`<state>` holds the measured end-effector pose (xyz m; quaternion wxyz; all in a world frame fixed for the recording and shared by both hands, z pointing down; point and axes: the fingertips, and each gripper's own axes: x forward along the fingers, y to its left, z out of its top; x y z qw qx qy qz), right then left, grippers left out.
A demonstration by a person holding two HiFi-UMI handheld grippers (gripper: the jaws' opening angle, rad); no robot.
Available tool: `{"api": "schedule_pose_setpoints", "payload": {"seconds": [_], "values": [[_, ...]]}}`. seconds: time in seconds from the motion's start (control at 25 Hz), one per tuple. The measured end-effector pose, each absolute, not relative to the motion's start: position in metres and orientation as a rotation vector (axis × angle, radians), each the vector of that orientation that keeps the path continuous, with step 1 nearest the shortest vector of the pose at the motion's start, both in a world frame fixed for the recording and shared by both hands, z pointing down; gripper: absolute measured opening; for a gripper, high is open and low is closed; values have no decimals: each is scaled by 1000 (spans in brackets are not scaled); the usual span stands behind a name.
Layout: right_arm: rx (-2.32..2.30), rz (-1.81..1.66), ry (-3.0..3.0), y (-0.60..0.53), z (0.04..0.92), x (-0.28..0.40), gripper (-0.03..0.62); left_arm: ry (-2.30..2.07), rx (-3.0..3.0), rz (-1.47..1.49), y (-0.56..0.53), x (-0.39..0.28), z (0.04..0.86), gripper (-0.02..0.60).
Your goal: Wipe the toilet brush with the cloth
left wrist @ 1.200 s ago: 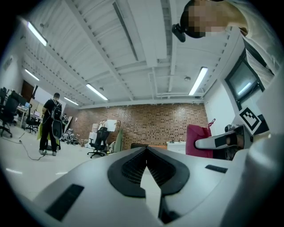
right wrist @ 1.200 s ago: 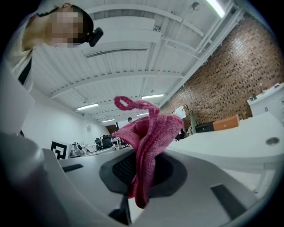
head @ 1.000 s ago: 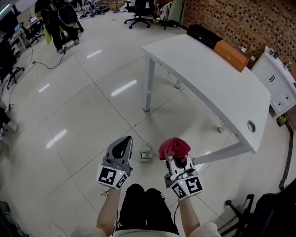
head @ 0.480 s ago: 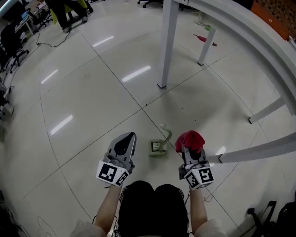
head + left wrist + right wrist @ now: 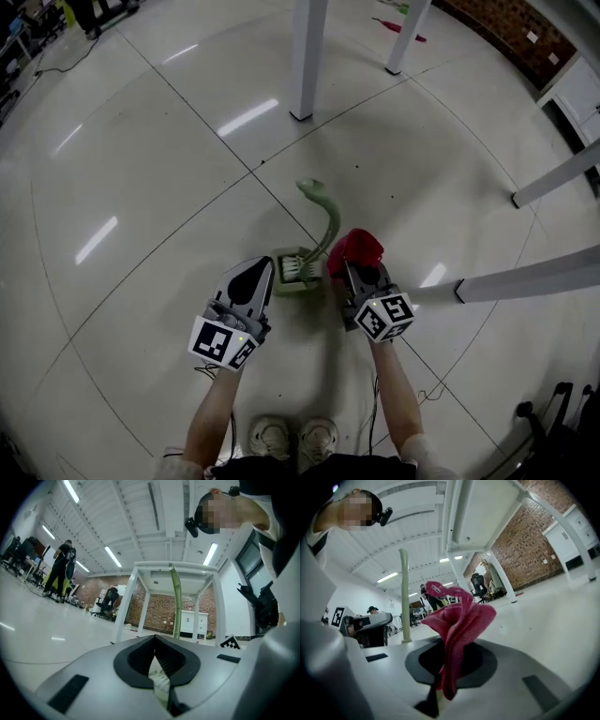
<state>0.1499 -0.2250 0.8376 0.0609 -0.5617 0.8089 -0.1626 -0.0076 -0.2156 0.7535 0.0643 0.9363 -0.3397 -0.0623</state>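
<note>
**On the floor: brush between two tongs**

Across the pale tiled floor (image 5: 141, 187), a white table leg (image 5: 307, 56) stands at 12 o'clock. Nearer the person sits the green toilet brush (image 5: 298, 270), handle up. The red cloth (image 5: 356, 249), at the brush's 3 o'clock, is pinched in the right tongs (image 5: 354, 274). The left tongs (image 5: 255, 277), at its 8 o'clock, are closed and empty.

1. Glossy pale tiled floor (image 5: 141, 187) with dark grout lines and streaks of reflected light.
2. A green toilet brush (image 5: 298, 272) stands on the tiles, curved handle rising.
3. White table legs (image 5: 307, 56) stand beyond it.
4. The person's shoes (image 5: 286, 437) stand nearest.
</note>
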Motion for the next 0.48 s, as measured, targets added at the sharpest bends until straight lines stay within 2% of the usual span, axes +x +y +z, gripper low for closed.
{"api": "schedule_pose_setpoints", "payload": {"seconds": [0.16, 0.48], "values": [[-1663, -595, 2471, -237, 874, 148, 32, -1065, 2749, -172, -220, -5, 785, 5], [-1506, -733, 2478, -239, 878, 126, 31, -1053, 2715, -89, -214, 4, 819, 5]]}}
